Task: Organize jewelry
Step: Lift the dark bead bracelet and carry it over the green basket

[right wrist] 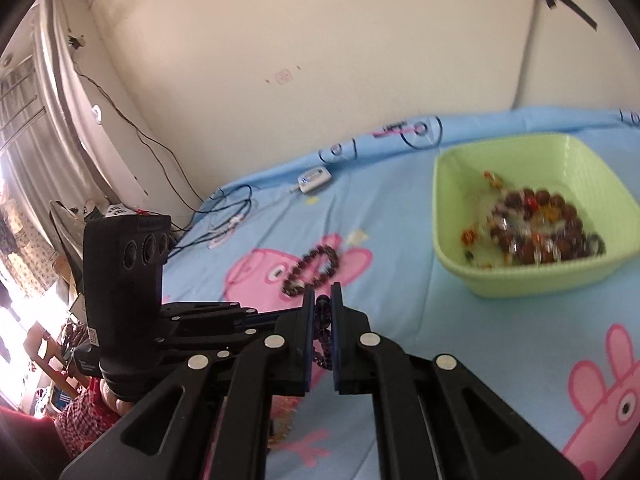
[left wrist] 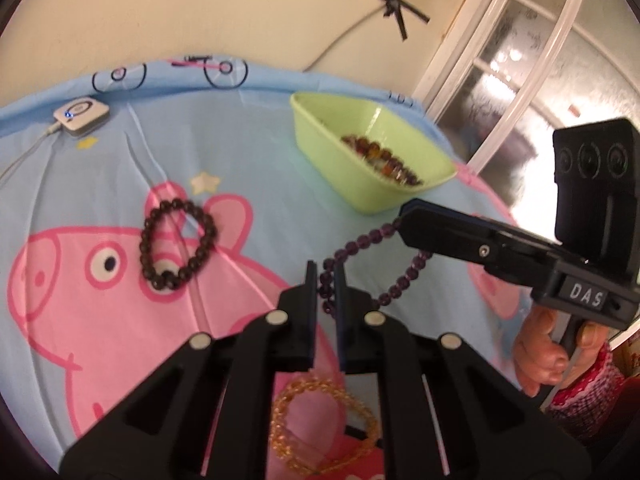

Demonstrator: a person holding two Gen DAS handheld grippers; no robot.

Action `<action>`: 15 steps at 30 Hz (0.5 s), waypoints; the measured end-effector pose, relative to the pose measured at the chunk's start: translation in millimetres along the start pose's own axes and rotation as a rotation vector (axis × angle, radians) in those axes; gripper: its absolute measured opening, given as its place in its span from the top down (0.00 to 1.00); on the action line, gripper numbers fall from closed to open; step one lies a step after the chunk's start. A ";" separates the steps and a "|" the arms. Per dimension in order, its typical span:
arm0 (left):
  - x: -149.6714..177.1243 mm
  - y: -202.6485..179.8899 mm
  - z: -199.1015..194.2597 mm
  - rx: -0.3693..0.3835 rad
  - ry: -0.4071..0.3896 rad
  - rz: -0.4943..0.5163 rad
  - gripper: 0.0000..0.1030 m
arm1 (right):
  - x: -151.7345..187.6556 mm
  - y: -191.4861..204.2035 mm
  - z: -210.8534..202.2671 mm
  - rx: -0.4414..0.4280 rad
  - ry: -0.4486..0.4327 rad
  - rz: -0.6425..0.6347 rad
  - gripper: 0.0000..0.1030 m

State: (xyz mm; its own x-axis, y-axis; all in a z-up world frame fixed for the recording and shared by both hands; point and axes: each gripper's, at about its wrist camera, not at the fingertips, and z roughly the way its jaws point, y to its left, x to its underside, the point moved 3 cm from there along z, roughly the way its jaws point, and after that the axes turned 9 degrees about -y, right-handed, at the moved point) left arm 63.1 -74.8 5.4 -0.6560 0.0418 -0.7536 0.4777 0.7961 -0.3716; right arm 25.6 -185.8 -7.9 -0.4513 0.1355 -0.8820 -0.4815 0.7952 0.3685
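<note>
Both grippers pinch one purple bracelet above the blue cartoon-pig sheet by a cream wall

Open blue cloth lies between the dark bead bracelet and the green tub, wide enough for a gripper to pass. The tub's walls stand as a barrier near the far right edge of the bed; its interior is partly filled with beads, the left half bare. The purple bead strand spans the gap between the left gripper and right gripper, both clamped on it, barring passage between them. An amber bracelet lies under the left gripper. A white device and its cable occupy the far left corner. The wall closes off the far side.
</note>
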 end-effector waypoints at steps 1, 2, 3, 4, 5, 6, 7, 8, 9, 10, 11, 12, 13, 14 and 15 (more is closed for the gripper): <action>-3.9 -0.1 -2.2 0.007 -0.006 -0.006 0.93 | -2.3 0.8 -1.0 -0.001 -0.005 -0.002 1.00; -7.9 0.2 -3.1 0.013 -0.010 -0.011 0.93 | -6.1 0.9 -2.4 -0.004 -0.012 -0.001 1.00; -13.5 0.1 -3.9 0.021 -0.016 -0.018 0.93 | -8.8 0.3 -2.7 -0.005 -0.016 0.001 1.00; -17.7 -0.5 -4.0 0.024 -0.020 -0.020 0.93 | -13.0 -1.3 -3.8 -0.002 -0.022 0.002 1.00; -24.7 -2.0 -3.7 0.029 -0.027 -0.022 0.93 | -17.5 -3.3 -4.6 0.007 -0.029 -0.002 1.00; -31.6 -3.8 -2.6 0.034 -0.033 -0.020 0.93 | -20.4 -4.9 -5.0 0.014 -0.034 -0.005 1.00; -37.9 -5.5 -1.9 0.039 -0.038 -0.019 0.93 | -25.7 -8.3 -6.3 0.022 -0.041 -0.006 1.00; -44.3 -7.7 0.1 0.044 -0.042 -0.017 0.93 | -30.2 -12.2 -8.5 0.029 -0.048 -0.007 1.00; -51.8 -10.4 3.2 0.050 -0.044 -0.016 0.93 | -34.9 -15.6 -10.1 0.037 -0.055 -0.010 1.00; -61.7 -14.5 8.7 0.057 -0.043 -0.012 0.93 | -41.4 -19.9 -12.2 0.049 -0.066 -0.015 1.00; -68.8 -18.1 13.4 0.059 -0.041 -0.006 0.93 | -47.4 -24.5 -13.6 0.061 -0.075 -0.018 1.00; -76.1 -21.9 18.7 0.059 -0.039 0.002 0.93 | -52.7 -29.3 -14.7 0.072 -0.084 -0.018 1.00; -85.5 -28.0 26.7 0.062 -0.035 0.011 0.93 | -59.5 -38.0 -17.0 0.091 -0.095 -0.012 1.00; -93.3 -33.8 33.9 0.065 -0.032 0.018 0.93 | -65.0 -46.3 -18.4 0.107 -0.104 -0.005 1.00; -100.7 -39.1 41.7 0.066 -0.031 0.024 0.93 | -68.4 -52.9 -19.0 0.119 -0.110 0.001 1.00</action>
State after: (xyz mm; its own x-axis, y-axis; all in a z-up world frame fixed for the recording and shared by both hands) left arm 134.9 -135.3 73.2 -0.6262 0.0409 -0.7786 0.5311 0.7535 -0.3876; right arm 67.7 -248.3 38.5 -0.3640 0.1949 -0.9108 -0.3853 0.8587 0.3378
